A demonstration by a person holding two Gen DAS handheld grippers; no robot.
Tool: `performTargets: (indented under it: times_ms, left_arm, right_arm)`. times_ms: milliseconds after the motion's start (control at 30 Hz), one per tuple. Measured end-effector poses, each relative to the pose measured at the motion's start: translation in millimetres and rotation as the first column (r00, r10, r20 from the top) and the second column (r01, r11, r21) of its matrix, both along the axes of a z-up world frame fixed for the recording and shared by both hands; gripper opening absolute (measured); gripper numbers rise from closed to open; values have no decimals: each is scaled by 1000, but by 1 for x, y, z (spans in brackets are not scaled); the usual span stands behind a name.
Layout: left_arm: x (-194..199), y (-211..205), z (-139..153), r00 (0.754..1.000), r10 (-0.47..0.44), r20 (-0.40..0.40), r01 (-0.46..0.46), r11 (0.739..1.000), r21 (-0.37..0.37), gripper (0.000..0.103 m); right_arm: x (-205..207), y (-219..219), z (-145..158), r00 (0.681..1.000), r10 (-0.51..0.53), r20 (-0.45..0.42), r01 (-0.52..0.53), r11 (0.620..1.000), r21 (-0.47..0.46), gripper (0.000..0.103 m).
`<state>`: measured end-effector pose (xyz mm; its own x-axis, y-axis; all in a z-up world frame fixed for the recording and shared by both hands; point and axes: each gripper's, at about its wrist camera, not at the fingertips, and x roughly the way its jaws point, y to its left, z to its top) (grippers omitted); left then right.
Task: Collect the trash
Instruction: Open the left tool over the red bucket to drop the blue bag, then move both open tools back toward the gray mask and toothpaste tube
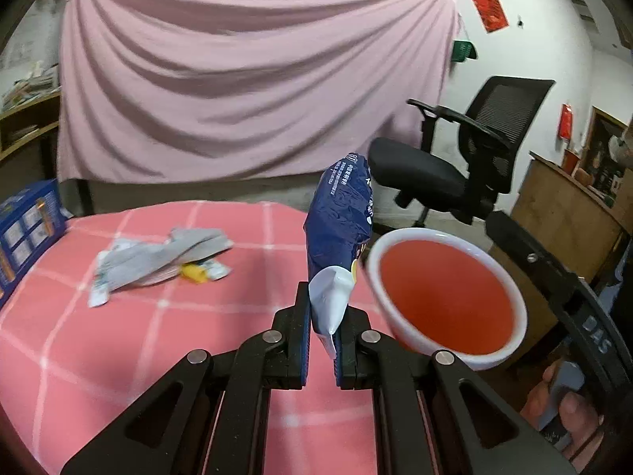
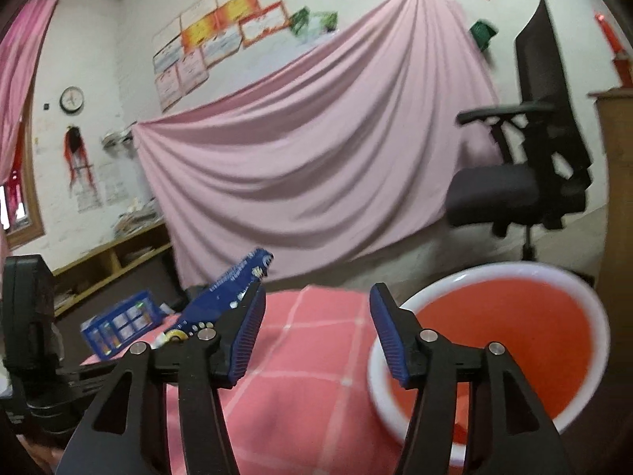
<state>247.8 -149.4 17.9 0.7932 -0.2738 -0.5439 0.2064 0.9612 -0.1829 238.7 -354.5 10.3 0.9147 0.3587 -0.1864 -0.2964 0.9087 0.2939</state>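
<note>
A pink sheet (image 1: 253, 75) hangs in folds across the white rear wall (image 2: 79, 59). Right of the sheet stands a black mesh-back office chair (image 1: 467, 158), and further right a wooden cabinet (image 1: 569, 213). Left of the sheet runs a low wooden shelf unit (image 2: 114, 257) stacked with papers. Above and left of the sheet, posters (image 2: 221, 35) and a round clock (image 2: 72, 99) are fixed to the wall. A red paper (image 1: 488, 8) hangs at the sheet's upper right.

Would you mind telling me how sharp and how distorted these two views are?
Left wrist view: the blue packet and gripper are fairly sharp, the bowl rim smeared; fisheye bends the edges. Right wrist view: softer overall, the chair and wall posters streaked, room tilted.
</note>
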Motion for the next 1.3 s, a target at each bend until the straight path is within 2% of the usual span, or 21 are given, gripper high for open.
performTargets:
  times_ms: [33, 167, 200, 300, 367, 400, 433, 533, 667, 833, 900, 967, 1100, 1167, 1300]
  left_arm:
    - [3, -5, 1, 1000, -17, 2, 17, 1000, 2, 7]
    - [16, -31, 2, 996, -88, -2, 88, 996, 20, 8]
    - [20, -39, 2, 994, -110, -10, 110, 994, 21, 8]
    - [32, -56, -3, 984, -170, -53, 171, 985, 18, 9]
    - [38, -65, -5, 976, -200, -80, 201, 980, 1, 25]
    - [40, -68, -6, 974, -208, -84, 208, 978, -7, 46]
    - [40, -70, -6, 975, -210, -79, 209, 978, -13, 57]
    - [41, -71, -4, 977, -205, -63, 204, 979, -17, 57]
    - [36, -57, 0, 989, -144, -36, 143, 990, -15, 57]
    - [26, -22, 17, 998, -43, 39, 45, 998, -47, 58]
    - [19, -6, 26, 997, -1, 79, 5, 999, -52, 62]
    - [10, 11, 35, 990, 43, 130, -37, 998, -48, 74]
    - [-10, 43, 48, 968, 118, 221, -111, 993, -44, 86]
    - [-21, 61, 52, 952, 161, 260, -153, 987, -51, 99]
    - [-43, 96, 55, 912, 235, 335, -223, 972, -73, 101]
  right_arm:
    - [-2, -4, 1, 1000, -22, 15, 22, 1000, 3, 69]
    - [-7, -25, 5, 992, -117, 52, 117, 993, 16, 77]
    - [-6, -32, 4, 988, -144, 49, 143, 989, 27, 82]
    - [-5, -54, 1, 978, -205, 26, 203, 976, 73, 86]
    - [-4, -67, -3, 969, -246, 5, 244, 965, 95, 91]
    - [-4, -71, -4, 966, -259, -3, 258, 960, 104, 94]
    - [-4, -76, -5, 962, -273, -11, 273, 955, 114, 96]
    - [-4, -82, -6, 955, -295, -23, 296, 947, 125, 99]
    - [-7, -79, -1, 954, -300, 0, 298, 947, 120, 100]
    - [-16, -59, 13, 955, -284, 87, 275, 956, 99, 103]
    - [-19, -48, 18, 956, -270, 120, 260, 961, 91, 103]
    - [-22, -39, 23, 954, -258, 152, 247, 965, 83, 103]
    - [-27, -13, 35, 950, -220, 222, 211, 976, 60, 103]
    - [-31, 0, 39, 946, -202, 254, 196, 979, 47, 103]
    - [-39, 33, 45, 933, -150, 326, 153, 988, 17, 103]
